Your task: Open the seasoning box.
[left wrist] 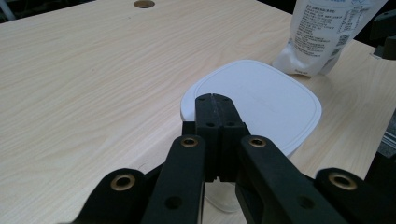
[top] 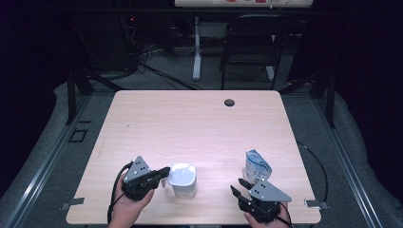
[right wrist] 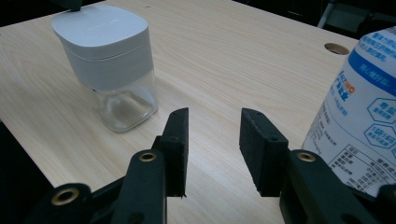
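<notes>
Resting near the front edge of the wooden counter (top: 190,118), a jar (top: 183,179) with a white square lid and a clear glass body stands upright, and it serves as the landmark for everything else. Just left of the jar, the left hand-held gripper (top: 164,172) lies level with its tips at the jar's lid; seen from its own camera the two black jaws are pressed flat together with nothing between them, and their joined tip sits over the near edge of the lid (left wrist: 261,100). Whether that tip actually touches the lid cannot be told. Well to the right of the jar stands a white and blue pouch (top: 256,166) with printed text, upright and leaning a little. The right hand-held gripper (top: 240,186) sits right of the jar, just in front of the pouch and nearer the counter's front edge, with its jaws parted to a middling gap and bare wood between them, holding nothing. From its own camera the jar (right wrist: 109,65) appears ahead to one side and the pouch (right wrist: 362,116) close by the other jaw, not touching it. Far behind the jar, a small round hole (top: 229,102) marks the back of the counter
</notes>
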Action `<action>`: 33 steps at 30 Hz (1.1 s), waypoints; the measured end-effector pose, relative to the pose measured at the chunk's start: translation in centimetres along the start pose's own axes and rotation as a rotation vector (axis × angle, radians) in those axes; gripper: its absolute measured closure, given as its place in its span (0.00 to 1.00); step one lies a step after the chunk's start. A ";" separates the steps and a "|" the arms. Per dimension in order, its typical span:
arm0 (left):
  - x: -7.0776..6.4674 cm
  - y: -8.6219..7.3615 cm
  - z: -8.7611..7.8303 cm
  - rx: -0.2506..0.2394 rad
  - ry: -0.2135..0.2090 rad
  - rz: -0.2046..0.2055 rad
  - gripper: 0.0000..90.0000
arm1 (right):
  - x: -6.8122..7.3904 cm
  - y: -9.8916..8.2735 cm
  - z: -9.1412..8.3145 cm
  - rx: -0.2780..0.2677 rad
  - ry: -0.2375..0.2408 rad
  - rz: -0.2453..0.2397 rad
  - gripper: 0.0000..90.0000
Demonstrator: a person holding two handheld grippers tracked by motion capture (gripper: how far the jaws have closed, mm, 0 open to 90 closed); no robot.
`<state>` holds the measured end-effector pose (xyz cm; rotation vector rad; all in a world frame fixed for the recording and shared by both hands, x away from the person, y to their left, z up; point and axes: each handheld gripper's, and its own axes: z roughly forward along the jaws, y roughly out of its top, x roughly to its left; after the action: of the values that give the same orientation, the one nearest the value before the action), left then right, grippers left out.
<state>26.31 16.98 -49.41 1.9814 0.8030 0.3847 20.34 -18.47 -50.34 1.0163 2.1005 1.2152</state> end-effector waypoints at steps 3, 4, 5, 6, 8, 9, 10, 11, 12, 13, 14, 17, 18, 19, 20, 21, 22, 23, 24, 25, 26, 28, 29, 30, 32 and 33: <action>-0.1 0.2 0.0 0.011 0.002 0.007 1.00 | 0.0 0.1 0.3 0.006 0.005 -0.003 0.70; -0.1 0.2 0.0 0.016 0.000 -0.001 1.00 | 0.1 0.2 0.4 0.009 0.007 -0.004 0.70; 0.0 0.3 -0.1 0.028 -0.005 -0.006 1.00 | 0.1 0.2 0.5 0.008 0.008 -0.002 0.70; 0.0 0.5 -0.1 0.039 -0.007 -0.008 1.00 | 0.1 0.4 0.6 0.014 0.013 -0.007 0.70; 0.0 1.0 -0.1 0.073 -0.001 0.011 1.00 | 0.2 0.5 0.8 0.014 0.016 -0.010 0.70; 0.0 1.0 -0.1 0.073 -0.001 0.011 1.00 | 0.2 0.5 0.8 0.014 0.016 -0.010 0.70; 0.0 1.1 -0.1 0.084 -0.003 0.015 1.00 | 0.3 0.6 0.8 0.012 0.017 -0.013 0.70; 0.0 1.2 -0.1 0.090 -0.003 0.017 1.00 | 0.4 0.7 0.9 0.013 0.019 -0.015 0.70; 0.0 1.2 -0.1 0.095 0.000 0.019 1.00 | 0.5 0.9 1.1 0.008 0.022 -0.013 0.70; 0.0 1.2 -0.1 0.095 -0.004 0.013 1.00 | 0.5 0.9 1.1 0.008 0.022 -0.013 0.70; 0.1 1.2 -0.1 0.096 -0.005 0.006 1.00 | 0.5 1.0 1.2 0.008 0.025 -0.015 0.70; 0.2 1.2 -0.1 0.099 0.004 0.011 1.00 | 0.6 1.1 1.4 0.006 0.030 -0.012 0.70; 0.2 1.2 -0.2 0.102 0.006 0.010 1.00 | 0.6 1.1 1.5 0.008 0.032 -0.013 0.70; 0.3 1.2 -0.2 0.101 0.006 0.006 1.00 | 0.7 1.2 1.6 0.008 0.035 -0.013 0.70; 0.4 1.1 -0.2 0.100 0.007 -0.001 1.00 | 0.8 1.3 1.9 0.011 0.040 -0.016 0.70; 0.4 1.1 -0.2 0.100 0.007 -0.001 1.00 | 0.8 1.3 1.9 0.011 0.040 -0.016 0.70; 0.4 1.1 -0.3 0.099 0.005 -0.001 1.00 | 0.9 1.4 2.0 0.010 0.043 -0.015 0.70; 0.4 1.0 -0.2 0.096 0.004 -0.003 1.00 | 1.0 1.4 2.1 0.011 0.048 -0.016 0.70; 0.4 1.0 -0.2 0.095 0.004 -0.003 1.00 | 1.2 1.6 2.5 0.013 0.055 -0.018 0.70; 0.4 1.0 -0.2 0.095 0.004 -0.003 1.00 | 1.2 1.6 2.5 0.013 0.055 -0.018 0.70; 0.4 1.1 -0.2 0.097 0.004 -0.004 1.00 | 1.3 1.8 2.9 0.014 0.062 -0.019 0.70; 0.4 1.1 -0.2 0.097 0.003 -0.004 1.00 | 1.5 2.0 3.3 0.017 0.069 -0.019 0.70; 0.4 1.1 -0.2 0.096 0.003 -0.005 1.00 | 1.6 2.1 3.5 0.018 0.069 -0.018 0.70; 0.4 1.1 -0.2 0.096 0.003 -0.005 1.00 | 1.6 2.1 3.5 0.018 0.069 -0.018 0.70; 0.4 1.0 -0.2 0.094 0.004 -0.008 1.00 | 1.9 2.4 4.2 0.025 0.082 -0.024 0.70; 0.4 1.0 -0.2 0.094 0.004 -0.008 1.00 | 1.9 2.4 4.2 0.025 0.082 -0.024 0.70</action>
<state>26.89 17.03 -48.45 2.0645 0.8442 0.3517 23.07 -14.09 -50.33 0.9641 2.1890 1.2417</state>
